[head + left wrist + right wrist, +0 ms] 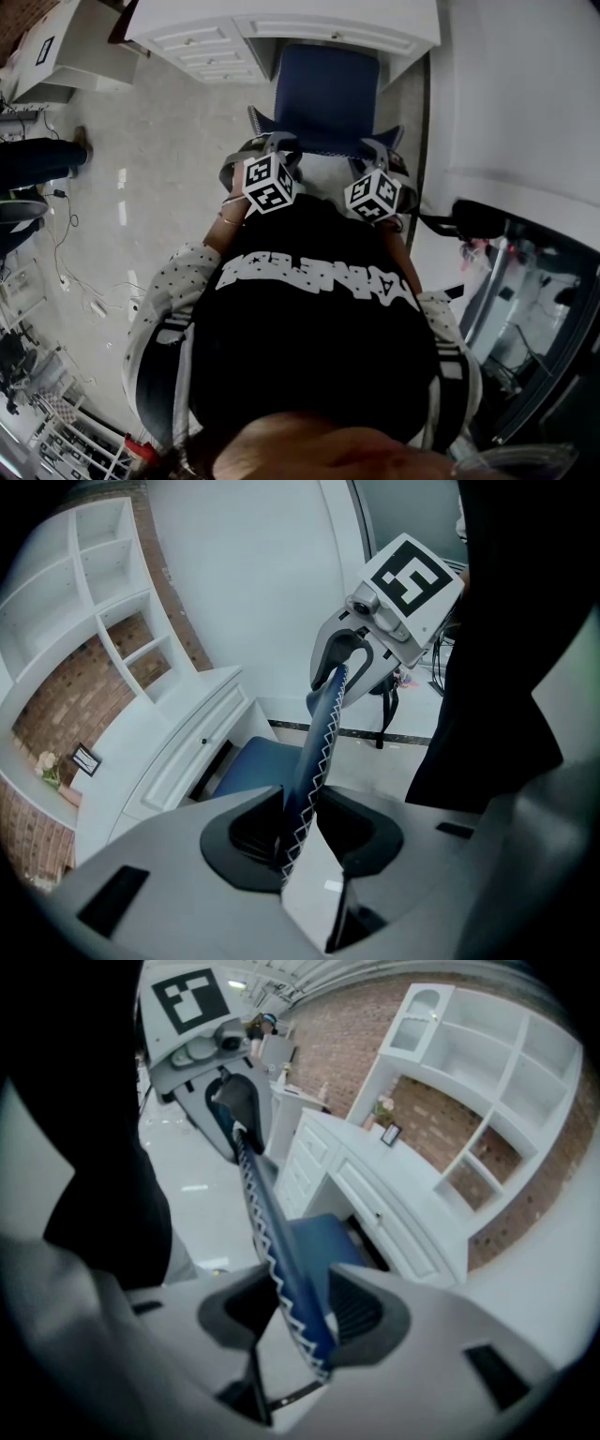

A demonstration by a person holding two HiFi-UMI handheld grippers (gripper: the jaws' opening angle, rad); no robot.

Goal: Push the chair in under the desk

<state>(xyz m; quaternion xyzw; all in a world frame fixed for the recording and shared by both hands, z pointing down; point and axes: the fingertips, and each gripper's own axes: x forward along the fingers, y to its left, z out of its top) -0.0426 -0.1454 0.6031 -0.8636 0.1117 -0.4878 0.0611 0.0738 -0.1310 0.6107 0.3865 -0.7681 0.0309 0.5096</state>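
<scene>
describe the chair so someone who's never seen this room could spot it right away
Look to the long white desk with drawers against the wall. In front of its knee gap stands the chair. It is the only dark blue thing among white furniture, its back edged with white zigzag stitching.

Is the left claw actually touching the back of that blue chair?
Touching. The left gripper view shows the left claw closed on the chair back, with the stitched top edge pinched between its two sides.

Both arms reach forward and down, side by side. The left gripper (pixel 298 829) and the right gripper (pixel 302 1312) each have jaws clamped on the chair back (pixel 323 726).
</scene>
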